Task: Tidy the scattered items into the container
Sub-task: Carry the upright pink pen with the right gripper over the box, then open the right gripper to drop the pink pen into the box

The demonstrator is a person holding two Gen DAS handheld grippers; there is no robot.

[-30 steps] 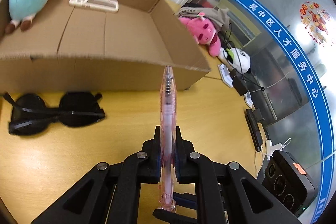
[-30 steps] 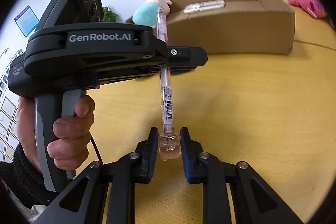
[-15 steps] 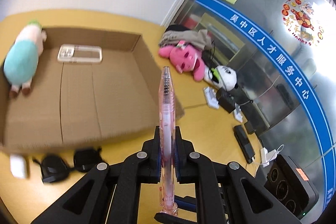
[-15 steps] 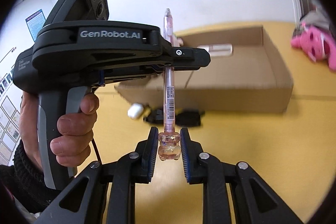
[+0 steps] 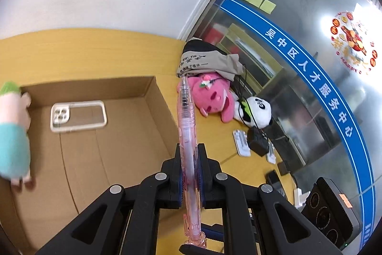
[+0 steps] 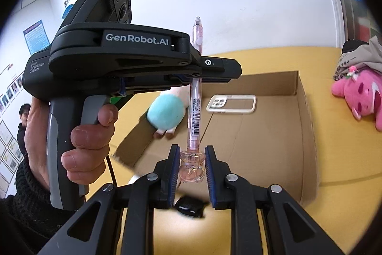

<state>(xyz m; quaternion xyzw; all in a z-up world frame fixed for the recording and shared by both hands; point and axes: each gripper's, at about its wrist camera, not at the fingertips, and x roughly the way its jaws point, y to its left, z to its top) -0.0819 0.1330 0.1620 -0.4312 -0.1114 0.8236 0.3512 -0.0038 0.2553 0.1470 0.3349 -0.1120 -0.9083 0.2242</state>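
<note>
A pink see-through pen (image 5: 187,135) is clamped in my left gripper (image 5: 189,159), held upright above the open cardboard box (image 5: 157,97). In the right wrist view the same pen (image 6: 195,97) runs from the left gripper (image 6: 198,74) down to my right gripper (image 6: 192,164), whose pads (image 6: 175,164) close on the pen's bulbous end cap. The box (image 6: 303,116) holds a teal plush toy (image 6: 166,112) and a clear phone case (image 6: 230,104); both also show in the left wrist view, plush (image 5: 13,135) and case (image 5: 77,115).
Black sunglasses (image 6: 189,206) lie on the yellow table below my right gripper. A pink plush (image 5: 210,97), a panda plush (image 5: 257,111), folded cloth (image 5: 205,59), chargers and cables sit right of the box. A glass wall stands at the right.
Both grippers have risen with the pen and moved forward over the box. The sunglasses have slipped out of the left wrist view.
</note>
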